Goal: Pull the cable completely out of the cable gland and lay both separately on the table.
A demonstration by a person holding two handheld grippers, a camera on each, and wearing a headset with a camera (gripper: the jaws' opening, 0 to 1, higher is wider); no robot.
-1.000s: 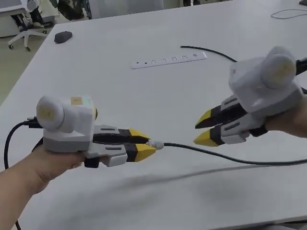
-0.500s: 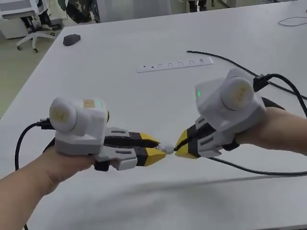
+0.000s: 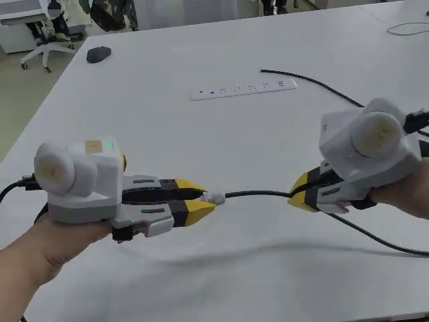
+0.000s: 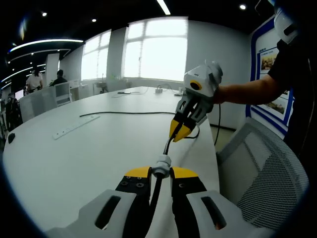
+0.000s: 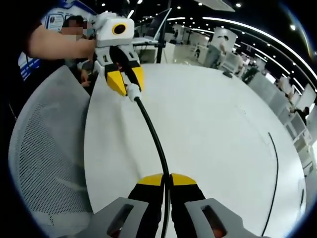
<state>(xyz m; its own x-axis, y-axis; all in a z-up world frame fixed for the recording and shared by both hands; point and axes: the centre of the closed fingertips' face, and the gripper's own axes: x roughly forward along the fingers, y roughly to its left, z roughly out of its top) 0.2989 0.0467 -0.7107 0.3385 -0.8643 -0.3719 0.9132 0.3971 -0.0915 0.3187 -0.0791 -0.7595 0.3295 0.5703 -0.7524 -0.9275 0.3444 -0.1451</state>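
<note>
Two hand-held grippers are raised above a pale grey tabletop (image 3: 201,134), facing each other tip to tip with a length of cable stretched between them.

The left hand-held gripper (image 3: 200,199) has its yellow-tipped jaws clamped on a small white cable gland (image 3: 214,198), which sits right at the jaw tips and pokes out a little in front of them. In the left gripper view, a dark line runs back from the gland between the two jaws, so the cable appears not yet out of the gland.

The right hand-held gripper (image 3: 299,194) has its jaws pressed together on the black cable (image 3: 258,194), gripping it some way out from the gland. Behind this gripper the rest of the cable trails down onto the tabletop. A white power strip (image 3: 244,88) lies well beyond both grippers, away from the person.

Likely step: drawing the two grippers apart to slide the cable free.

What could go wrong:
- The smooth cable may slip through the right jaws if the gland grips it tightly, so nothing comes out.
- The gland is held only at the jaw tips, so an off-line pull could twist it loose and drop it.
- If the cable releases suddenly, both hands may jerk apart and the free end could whip.
</note>
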